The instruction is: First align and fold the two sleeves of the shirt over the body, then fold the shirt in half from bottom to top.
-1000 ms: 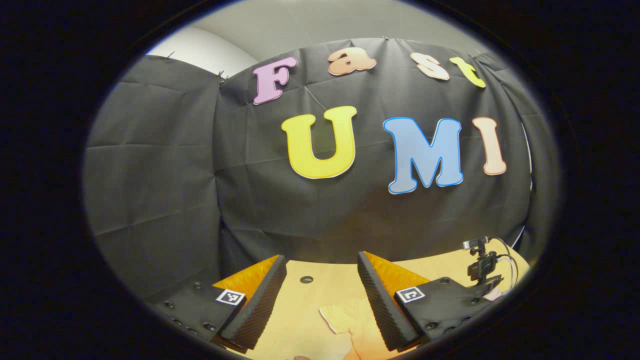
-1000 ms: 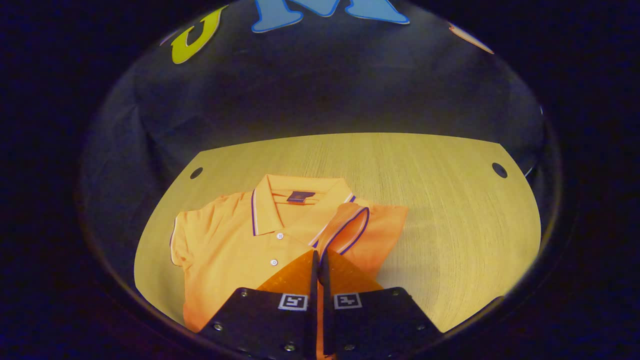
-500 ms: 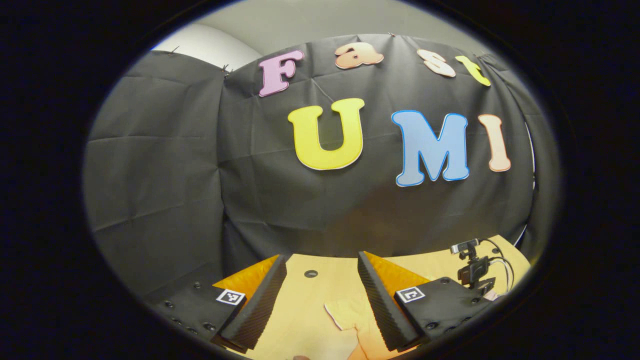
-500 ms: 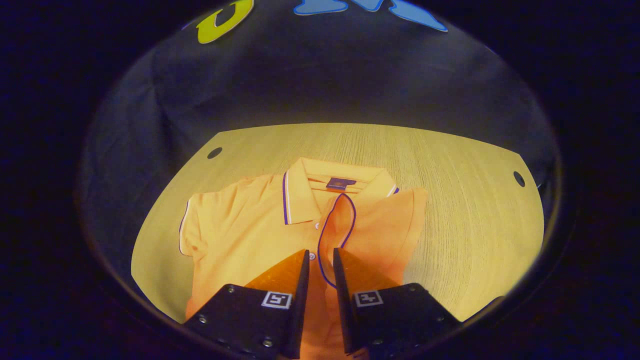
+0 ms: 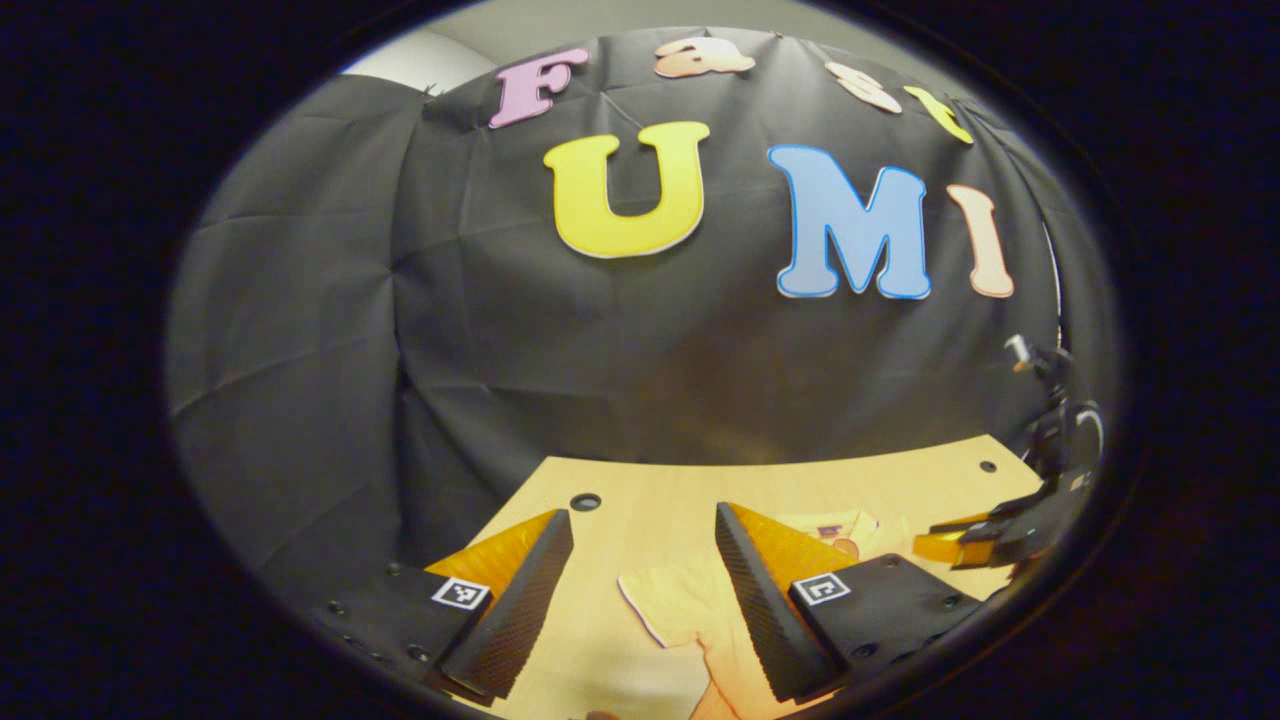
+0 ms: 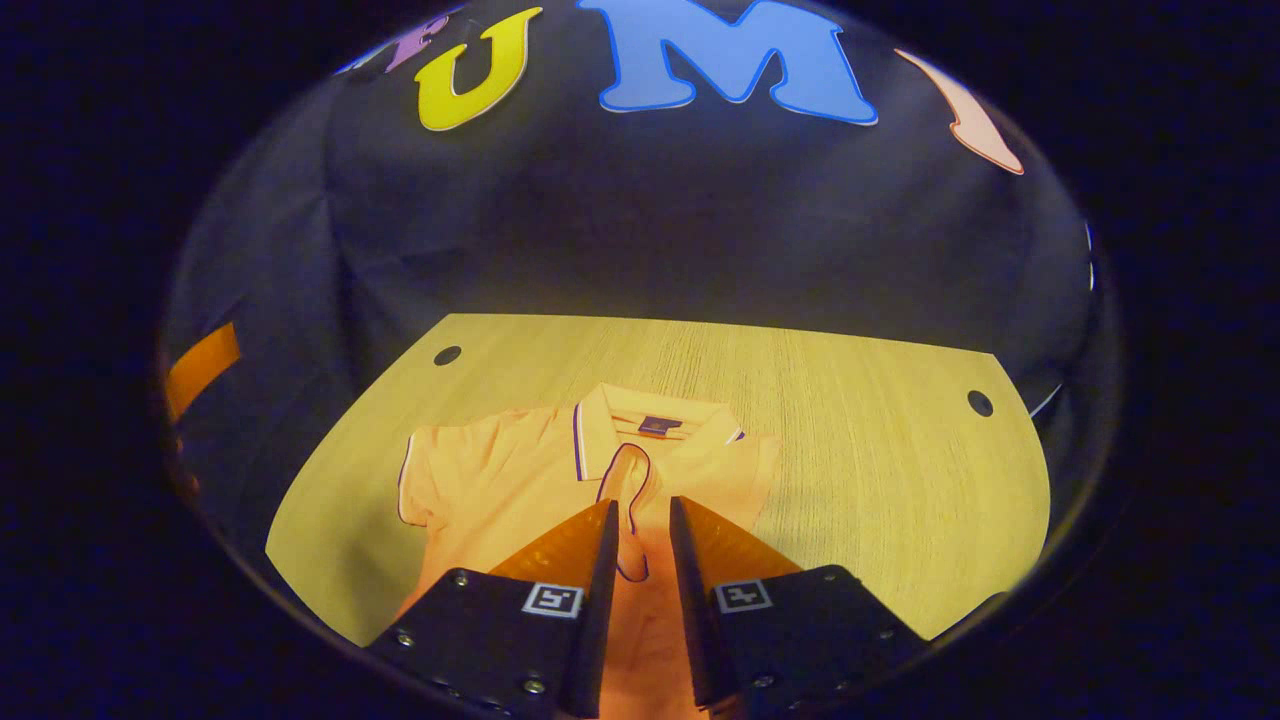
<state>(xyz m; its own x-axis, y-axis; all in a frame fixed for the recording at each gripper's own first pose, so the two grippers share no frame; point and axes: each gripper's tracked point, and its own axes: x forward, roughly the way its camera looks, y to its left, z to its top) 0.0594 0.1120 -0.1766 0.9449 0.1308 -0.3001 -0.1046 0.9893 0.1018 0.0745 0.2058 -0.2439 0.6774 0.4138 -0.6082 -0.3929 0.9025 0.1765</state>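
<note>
One sleeve looks done: in the right gripper view the shirt lies collar-up on the table, centre-left of frame, w/ its right-hand sleeve already laid over the chest, purple-trimmed cuff near the placket. The right gripper sits above that cuff, fingers slightly apart w/ a narrow gap and nothing pinched between them. Other sleeve is flat & spread at the frame's left. In the left gripper view the left gripper is at bottom centre, fingers wide apart, empty, that sleeve just under and between them. Judgement: next is the 2nd sleeve fold. To do it well, drop onto the cuff edge, pinch 1 layer only, lift low, carry across so cuffs align, keep the body unwrinkled. Risk: dragging the whole shirt sideways.
</note>
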